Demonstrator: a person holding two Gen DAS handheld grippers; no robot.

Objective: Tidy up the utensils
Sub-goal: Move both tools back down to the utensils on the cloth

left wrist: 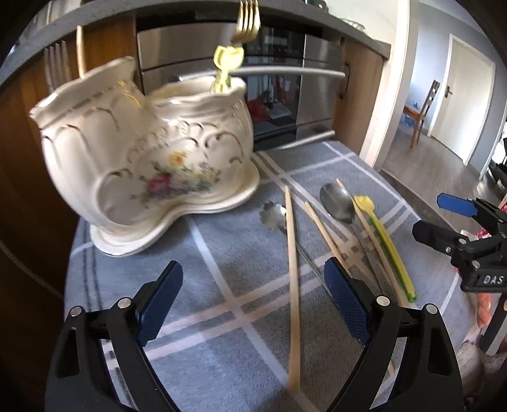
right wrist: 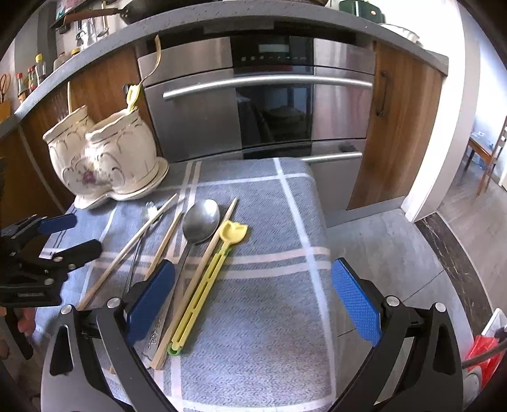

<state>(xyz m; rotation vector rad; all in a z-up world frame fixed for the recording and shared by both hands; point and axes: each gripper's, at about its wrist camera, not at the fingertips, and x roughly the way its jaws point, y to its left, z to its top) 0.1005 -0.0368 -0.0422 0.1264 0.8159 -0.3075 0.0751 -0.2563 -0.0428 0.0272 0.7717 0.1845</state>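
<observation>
A cream ceramic two-pot holder [left wrist: 142, 152] [right wrist: 107, 158] stands at the back left of the grey checked cloth [left wrist: 221, 253]. A gold fork [left wrist: 245, 22] and a yellow utensil [left wrist: 226, 63] stick out of its right pot. On the cloth lie a metal spoon [left wrist: 337, 202] [right wrist: 201, 222], a yellow plastic utensil [left wrist: 386, 250] [right wrist: 202, 291], a small flower-headed metal piece [left wrist: 274, 214] and several wooden chopsticks [left wrist: 293, 269] [right wrist: 126, 253]. My left gripper [left wrist: 253, 301] [right wrist: 71, 237] hangs open over a chopstick. My right gripper [right wrist: 253, 301] [left wrist: 443, 220] is open beside the yellow utensil, holding nothing.
A steel oven front [right wrist: 269, 104] and wooden cabinets [right wrist: 399, 126] stand behind the cloth-covered surface, whose right edge drops to a grey tiled floor [right wrist: 380, 241]. A silver fork [left wrist: 57, 63] and a chopstick [left wrist: 80, 50] stand in the holder's left pot.
</observation>
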